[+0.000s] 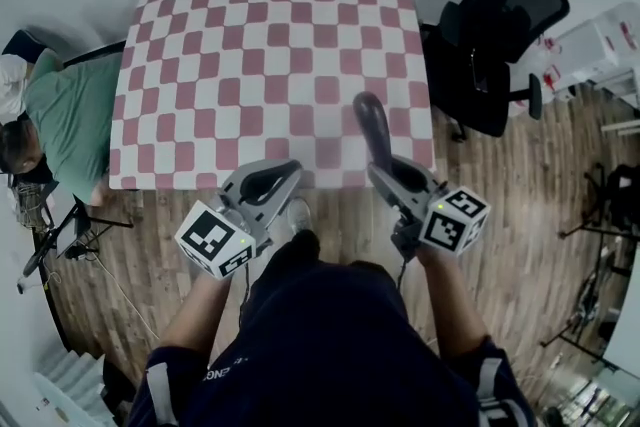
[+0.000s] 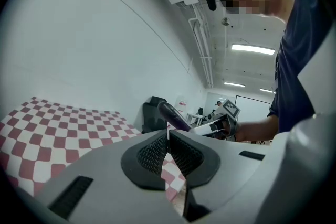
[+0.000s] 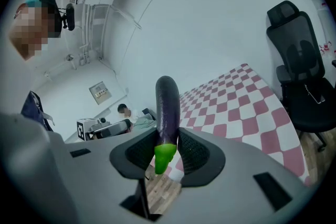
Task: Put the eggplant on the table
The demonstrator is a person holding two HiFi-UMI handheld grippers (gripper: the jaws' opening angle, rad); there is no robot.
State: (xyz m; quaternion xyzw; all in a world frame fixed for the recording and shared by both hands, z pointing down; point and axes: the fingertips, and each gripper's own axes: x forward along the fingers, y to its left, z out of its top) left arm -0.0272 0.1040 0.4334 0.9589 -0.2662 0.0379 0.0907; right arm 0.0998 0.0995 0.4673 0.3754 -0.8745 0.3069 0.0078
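Observation:
A dark purple eggplant (image 3: 168, 107) with a bright green stem end (image 3: 164, 157) stands upright between the pads of my right gripper (image 3: 168, 145), which is shut on it near the stem. In the head view the eggplant (image 1: 374, 129) sticks out over the near edge of the red-and-white checkered table (image 1: 270, 35), and the right gripper (image 1: 392, 173) is just at that edge. My left gripper (image 1: 268, 183) hovers by the table's near edge, left of the right one. Its jaws (image 2: 168, 140) are shut with nothing between them. The eggplant (image 2: 174, 115) also shows in the left gripper view.
A black office chair (image 1: 500, 25) stands right of the table. A person in a green shirt (image 1: 70, 120) sits at the table's left side. A tripod and cables (image 1: 70, 235) lie on the wooden floor at left, and white boxes (image 1: 600, 45) stand at far right.

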